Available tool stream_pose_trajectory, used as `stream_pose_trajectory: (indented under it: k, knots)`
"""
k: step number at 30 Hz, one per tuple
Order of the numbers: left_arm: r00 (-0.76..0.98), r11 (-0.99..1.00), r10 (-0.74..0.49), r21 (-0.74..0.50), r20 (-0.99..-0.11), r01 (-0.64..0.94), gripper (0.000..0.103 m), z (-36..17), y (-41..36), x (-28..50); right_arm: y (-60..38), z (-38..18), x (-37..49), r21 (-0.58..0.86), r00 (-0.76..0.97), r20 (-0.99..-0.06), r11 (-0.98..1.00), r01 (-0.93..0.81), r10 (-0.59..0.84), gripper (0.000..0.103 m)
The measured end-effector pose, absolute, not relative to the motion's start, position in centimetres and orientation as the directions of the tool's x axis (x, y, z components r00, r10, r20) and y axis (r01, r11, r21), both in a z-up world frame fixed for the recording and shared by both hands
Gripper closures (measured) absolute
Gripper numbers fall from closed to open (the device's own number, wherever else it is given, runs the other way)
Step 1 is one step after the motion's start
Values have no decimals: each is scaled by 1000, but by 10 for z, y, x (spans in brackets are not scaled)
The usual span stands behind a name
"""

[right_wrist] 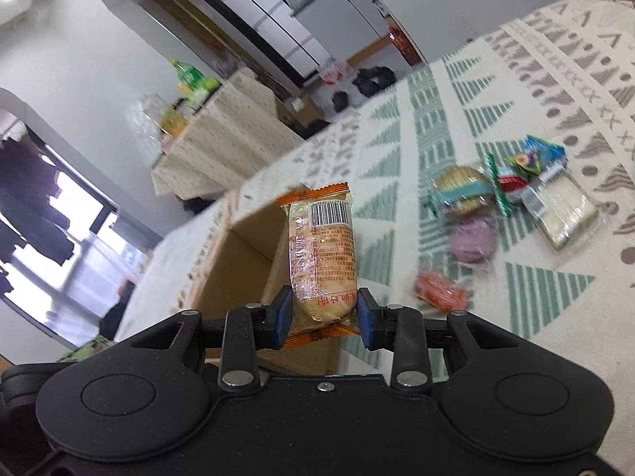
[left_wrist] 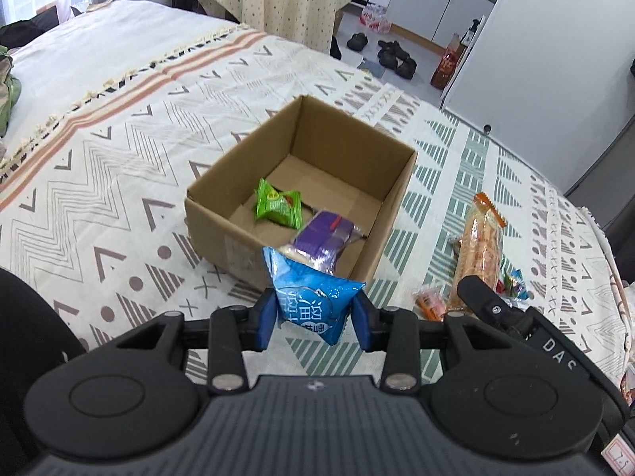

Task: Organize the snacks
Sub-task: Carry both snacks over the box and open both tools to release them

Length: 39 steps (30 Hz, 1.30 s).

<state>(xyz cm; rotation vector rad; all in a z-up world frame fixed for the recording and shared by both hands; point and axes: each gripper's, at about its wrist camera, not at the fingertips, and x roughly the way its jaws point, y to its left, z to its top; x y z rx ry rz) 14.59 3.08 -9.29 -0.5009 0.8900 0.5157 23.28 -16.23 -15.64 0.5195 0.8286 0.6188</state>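
Left claw (left_wrist: 314, 316) clamps blue packet (left_wrist: 313, 294), hanging just short of cardboard box (left_wrist: 222, 214) near wall on bed; carry over opening before release. Right claw (right_wrist: 324, 314) grips orange-trimmed cracker pack (right_wrist: 322, 256); same drop, clear of rim.

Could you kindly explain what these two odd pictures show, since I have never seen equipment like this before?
A person holds a two-finger gripper in each hand, each carrying a wide-angle camera looking along its fingers. The left camera shows the left gripper clamping a blue snack packet over a cardboard box holding a green packet and a purple packet. The right camera shows the right gripper pinching an orange-edged cracker packet. More loose snacks lie on the patterned cloth.
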Motion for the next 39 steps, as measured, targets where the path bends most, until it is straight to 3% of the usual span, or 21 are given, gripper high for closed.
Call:
stream_pose_trajectory:
  k: [14,25,39]
  knots:
    - [572,746,239,-229,-785,-626,64,-70,60,140,-143,-136,222,679,533,-390,625,-384,751,70]
    - [585,722,234,-265,-776,-640,64,-71,92,145,-122,-135,219,683,518,-369,604,-412,771,70]
    - [579,699,186,-307,-794,-646,64,-90,127,161,-88,-148,218,655,478,-424,625,-426,770,70]
